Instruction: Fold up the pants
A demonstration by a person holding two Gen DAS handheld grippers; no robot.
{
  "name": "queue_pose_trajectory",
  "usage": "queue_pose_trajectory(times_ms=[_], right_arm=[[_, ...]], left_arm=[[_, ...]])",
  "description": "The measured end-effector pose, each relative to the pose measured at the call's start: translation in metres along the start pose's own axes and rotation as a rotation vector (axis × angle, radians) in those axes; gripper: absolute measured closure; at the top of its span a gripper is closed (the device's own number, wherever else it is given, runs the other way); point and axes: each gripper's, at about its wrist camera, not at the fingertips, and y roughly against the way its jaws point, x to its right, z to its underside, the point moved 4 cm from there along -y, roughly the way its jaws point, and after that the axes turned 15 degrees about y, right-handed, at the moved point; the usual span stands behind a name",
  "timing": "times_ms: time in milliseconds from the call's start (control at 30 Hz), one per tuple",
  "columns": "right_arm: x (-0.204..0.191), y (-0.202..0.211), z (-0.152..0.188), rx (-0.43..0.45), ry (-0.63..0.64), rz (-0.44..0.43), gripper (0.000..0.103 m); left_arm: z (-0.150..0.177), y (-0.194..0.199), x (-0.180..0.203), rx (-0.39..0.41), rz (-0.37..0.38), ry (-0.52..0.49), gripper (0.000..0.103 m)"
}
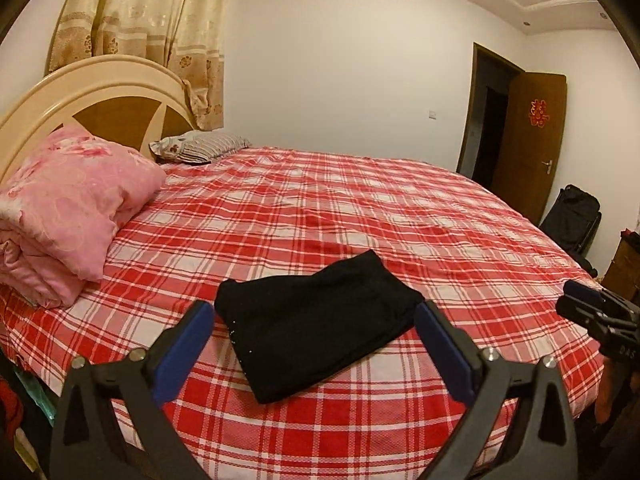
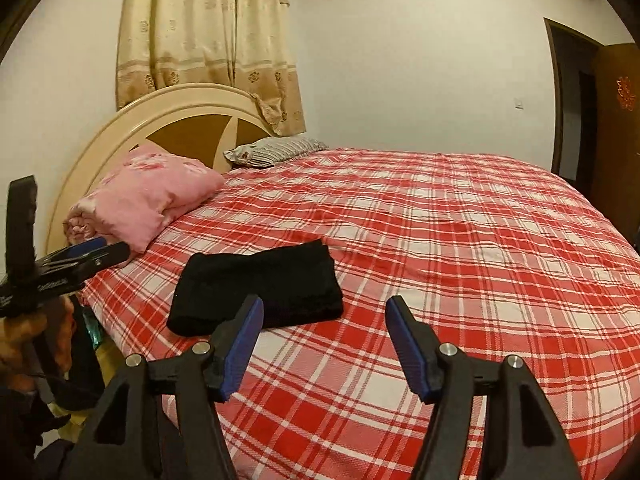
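Note:
The black pants [image 1: 316,322] lie folded into a compact rectangle on the red plaid bed [image 1: 360,208], near its front edge. My left gripper [image 1: 314,316] is open and empty, held above and in front of the pants, which show between its blue pads. In the right wrist view the pants [image 2: 260,286] lie left of centre on the bed [image 2: 440,240]. My right gripper [image 2: 324,312] is open and empty, to the right of the pants. Each gripper shows at the other view's edge: the right gripper [image 1: 592,304] and the left gripper [image 2: 80,256].
A folded pink quilt [image 1: 68,216] and a striped pillow [image 1: 200,146] lie at the headboard [image 1: 100,84]. Beige curtains [image 1: 160,32] hang behind it. An open brown door [image 1: 532,140] and a black bag [image 1: 572,220] stand at the right.

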Motion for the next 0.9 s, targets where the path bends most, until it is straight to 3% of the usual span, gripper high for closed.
queue_pose_trajectory(times_ms=[400, 900], right_arm=[[0.000, 0.015, 0.005, 0.046, -0.015, -0.002, 0.034], [-0.005, 0.011, 0.010, 0.035, -0.014, -0.029, 0.033]], left_arm=[[0.005, 0.000, 0.004, -0.011, -0.009, -0.006, 0.000], [0.006, 0.000, 0.007, -0.021, -0.016, -0.020, 0.000]])
